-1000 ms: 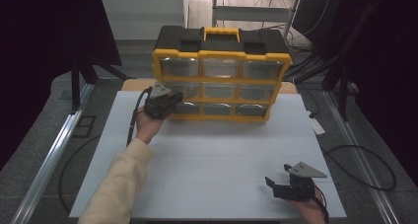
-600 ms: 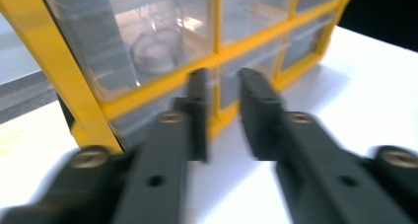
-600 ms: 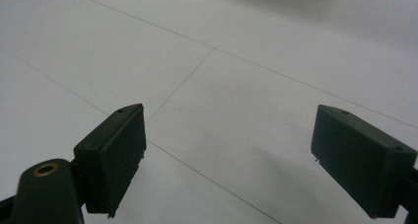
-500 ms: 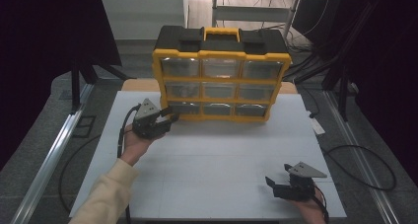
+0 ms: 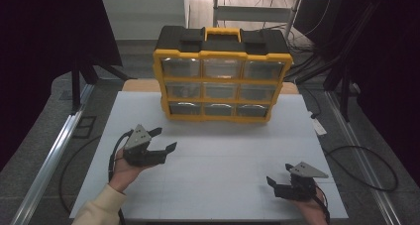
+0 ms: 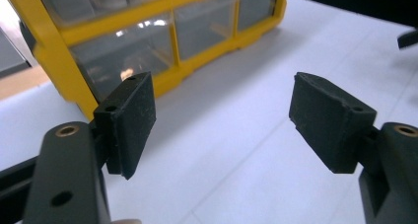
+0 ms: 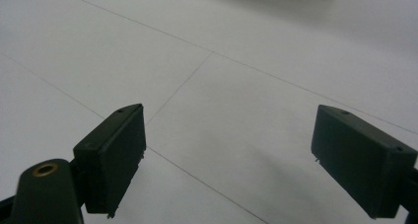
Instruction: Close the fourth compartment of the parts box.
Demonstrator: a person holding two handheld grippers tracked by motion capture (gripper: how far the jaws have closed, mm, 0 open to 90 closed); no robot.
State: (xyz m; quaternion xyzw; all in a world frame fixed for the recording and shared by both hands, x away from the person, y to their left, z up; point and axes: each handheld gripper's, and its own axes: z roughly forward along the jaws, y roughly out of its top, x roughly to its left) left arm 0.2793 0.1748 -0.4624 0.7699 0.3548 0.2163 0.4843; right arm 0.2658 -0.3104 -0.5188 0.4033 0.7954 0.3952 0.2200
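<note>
Dark curtains and black frame posts ring the workspace, with grey floor and loose cables on both sides. Within it lies a white table [image 5: 218, 175], its top marked by thin grid lines, with bare surface across the whole near half.

At the far edge of the table stands a yellow drawer cabinet [image 5: 223, 81] with a black top and a yellow handle, upright, its three rows of clear drawers facing the person. Bare table lies to both sides of it, and a wide strip in front.

Near the left front of the table, the left gripper [image 5: 162, 140] is held in the person's hand, clear of the cabinet and aimed toward its lower left corner. Its jaws have just been opening and now stand wide, with nothing between them; the left gripper view shows the cabinet's bottom drawers [image 6: 148, 51] just beyond the pads.

By the near right edge, the right gripper [image 5: 277, 183] sits low over the table, jaws wide apart and empty, well apart from the cabinet.
</note>
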